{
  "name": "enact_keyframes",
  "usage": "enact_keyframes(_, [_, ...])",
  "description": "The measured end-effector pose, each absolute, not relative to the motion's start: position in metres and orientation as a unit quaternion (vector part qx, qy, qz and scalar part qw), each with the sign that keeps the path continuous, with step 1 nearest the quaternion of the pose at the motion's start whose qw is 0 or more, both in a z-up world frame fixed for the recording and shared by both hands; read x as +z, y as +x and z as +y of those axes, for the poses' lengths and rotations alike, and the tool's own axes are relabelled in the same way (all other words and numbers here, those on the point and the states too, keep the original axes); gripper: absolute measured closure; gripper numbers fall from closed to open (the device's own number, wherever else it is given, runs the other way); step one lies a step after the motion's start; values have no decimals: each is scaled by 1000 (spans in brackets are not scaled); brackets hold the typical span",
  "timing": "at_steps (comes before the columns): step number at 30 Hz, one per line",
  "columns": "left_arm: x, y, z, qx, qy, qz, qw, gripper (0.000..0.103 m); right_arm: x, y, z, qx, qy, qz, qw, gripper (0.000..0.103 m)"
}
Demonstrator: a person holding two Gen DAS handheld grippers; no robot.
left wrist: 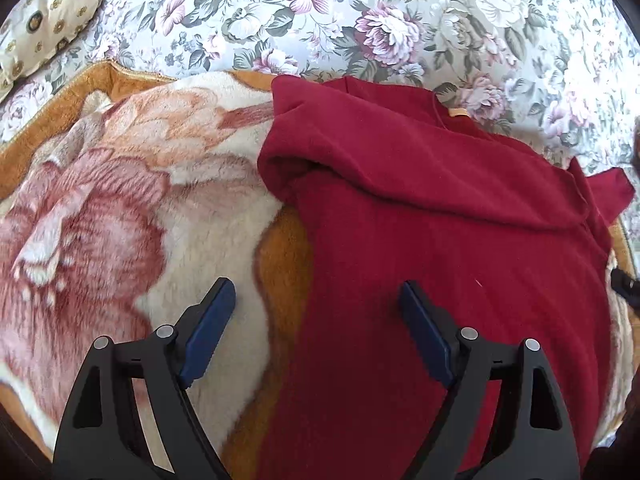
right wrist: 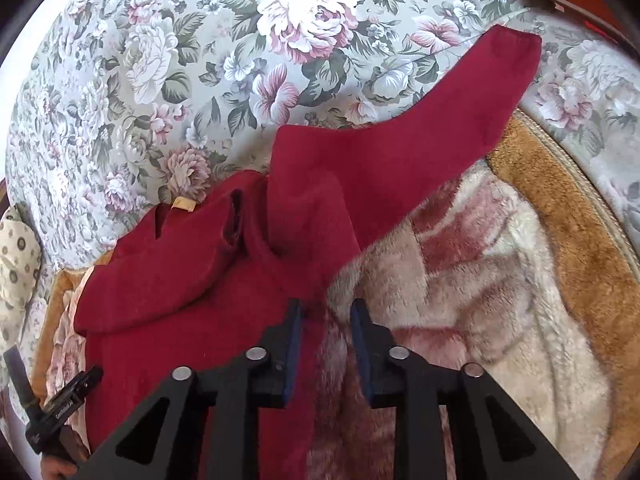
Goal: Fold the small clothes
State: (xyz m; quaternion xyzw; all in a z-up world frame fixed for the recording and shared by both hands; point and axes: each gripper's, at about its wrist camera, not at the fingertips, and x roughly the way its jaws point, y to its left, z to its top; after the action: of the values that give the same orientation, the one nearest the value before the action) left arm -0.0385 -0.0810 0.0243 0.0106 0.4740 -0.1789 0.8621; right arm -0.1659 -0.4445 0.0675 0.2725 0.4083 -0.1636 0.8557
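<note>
A dark red jumper (left wrist: 440,208) lies on a plush blanket (left wrist: 120,208) with a rose pattern, which is spread over a flowered bedspread (left wrist: 360,20). In the left wrist view it fills the right half of the frame; its near sleeve looks already folded across the chest, with a small yellow label (left wrist: 458,113) showing at the neck. In the right wrist view the other sleeve (right wrist: 420,120) stretches out to the upper right of the frame, off the blanket and onto the bedspread.

The left tongs (left wrist: 318,312) stand wide open over the jumper's edge at the lower middle of their frame, holding nothing. The right tongs (right wrist: 326,320) are partly open just beside the jumper's side edge, below the armpit, and nothing is clamped between them; one pad seems to sit at the cloth's border.

The step in hand seems to be the sleeve folds. Next, the right tongs likely need to reach up to the far cuff, pinch it, and carry it across the chest.
</note>
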Motion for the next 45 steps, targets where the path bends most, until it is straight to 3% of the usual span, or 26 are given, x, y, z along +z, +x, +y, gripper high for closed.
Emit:
enact_keyframes(7, [23, -89, -85, -209, 25, 469, 858, 19, 49, -210, -397, -83, 280, 442, 848, 70])
enact_keyframes(8, [23, -92, -88, -208, 32, 467, 859, 19, 48, -211, -393, -83, 268, 438, 854, 72])
enact_keyframes(9, [23, -96, -91, -205, 41, 466, 860, 19, 49, -211, -388, -92, 245, 436, 861, 89])
enact_keyframes(10, [23, -97, -93, -202, 50, 465, 860, 19, 50, -211, -386, -99, 221, 440, 864, 95])
enact_keyframes(15, [40, -99, -99, -202, 39, 443, 872, 19, 47, -218, -393, -118, 219, 446, 859, 96])
enact_keyframes(20, [55, -88, -119, -221, 29, 424, 878, 19, 73, -217, -431, -124, 283, 388, 868, 94])
enact_keyframes(23, [55, -78, -134, -236, 20, 423, 875, 19, 84, -207, -481, -183, 308, 351, 865, 74])
enact_keyframes(30, [42, -65, -148, -260, 24, 417, 870, 19, 79, -175, -594, -300, 335, 314, 836, 73])
enact_keyframes(35, [31, -53, -150, -277, 20, 441, 854, 19, 58, -161, -633, -301, 392, 272, 826, 73])
enact_keyframes(38, [33, -47, -144, -274, 5, 434, 858, 19, 61, -149, -635, -298, 373, 245, 844, 73])
enact_keyframes(41, [37, -39, -132, -267, -11, 428, 863, 19, 64, -140, -640, -309, 364, 253, 842, 97])
enact_keyframes(45, [49, -29, -105, -231, -49, 407, 883, 19, 112, -146, -613, -248, 354, 209, 877, 97])
